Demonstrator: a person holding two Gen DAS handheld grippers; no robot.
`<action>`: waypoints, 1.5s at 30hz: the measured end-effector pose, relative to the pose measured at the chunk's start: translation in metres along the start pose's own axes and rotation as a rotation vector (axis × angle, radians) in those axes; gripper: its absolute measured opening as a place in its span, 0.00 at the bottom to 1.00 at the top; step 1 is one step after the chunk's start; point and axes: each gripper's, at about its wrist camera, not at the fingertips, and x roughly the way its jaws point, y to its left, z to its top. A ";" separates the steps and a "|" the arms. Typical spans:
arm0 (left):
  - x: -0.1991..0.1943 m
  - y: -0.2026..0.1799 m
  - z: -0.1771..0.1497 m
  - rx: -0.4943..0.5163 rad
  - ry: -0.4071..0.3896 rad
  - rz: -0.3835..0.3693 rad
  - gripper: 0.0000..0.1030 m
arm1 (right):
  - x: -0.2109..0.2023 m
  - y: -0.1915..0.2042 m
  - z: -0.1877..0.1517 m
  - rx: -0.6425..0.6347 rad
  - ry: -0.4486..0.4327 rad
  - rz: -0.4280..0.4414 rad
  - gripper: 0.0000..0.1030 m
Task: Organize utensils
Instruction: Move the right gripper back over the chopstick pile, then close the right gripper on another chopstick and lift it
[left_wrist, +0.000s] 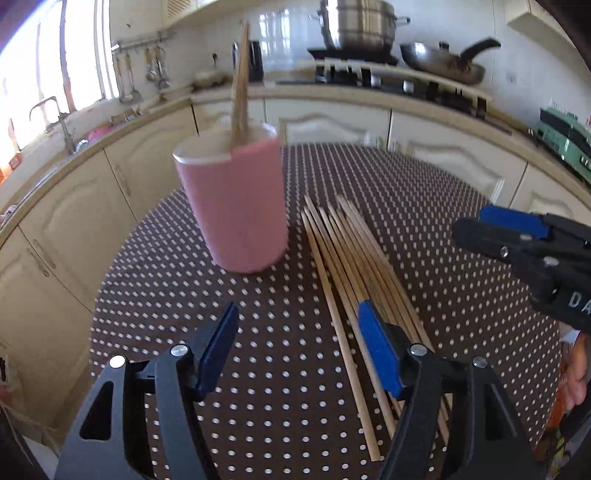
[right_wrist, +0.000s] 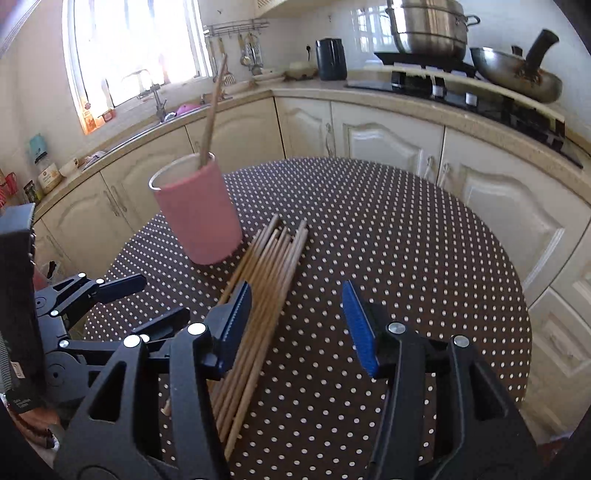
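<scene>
A pink cup (left_wrist: 236, 206) (right_wrist: 199, 214) stands on the brown dotted table (left_wrist: 443, 221) (right_wrist: 406, 240) with two wooden chopsticks (left_wrist: 240, 92) (right_wrist: 212, 110) upright in it. Several loose chopsticks (left_wrist: 343, 258) (right_wrist: 273, 266) lie in a bundle just right of the cup. My left gripper (left_wrist: 298, 310) (right_wrist: 155, 299) hovers open over the bundle's near end, its right finger above the sticks, nothing between its pads. My right gripper (right_wrist: 296, 288) (left_wrist: 480, 225) is open too, with its left finger over the bundle and nothing gripped.
Cream cabinets and a worktop curve round behind the table. A sink (right_wrist: 173, 114) lies at the left; a steel pot (right_wrist: 428, 26) and a wok (right_wrist: 517, 74) sit on the hob at the back right. The table's round edge runs close on both sides.
</scene>
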 end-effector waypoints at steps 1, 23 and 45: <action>0.004 -0.001 -0.001 0.004 0.012 0.000 0.65 | 0.003 -0.003 -0.003 0.003 0.012 0.002 0.50; 0.038 0.013 -0.008 -0.027 0.082 0.022 0.65 | 0.070 0.003 -0.011 -0.053 0.197 -0.028 0.50; 0.060 0.006 0.024 0.022 0.110 0.040 0.65 | 0.093 0.003 0.008 -0.121 0.355 -0.093 0.50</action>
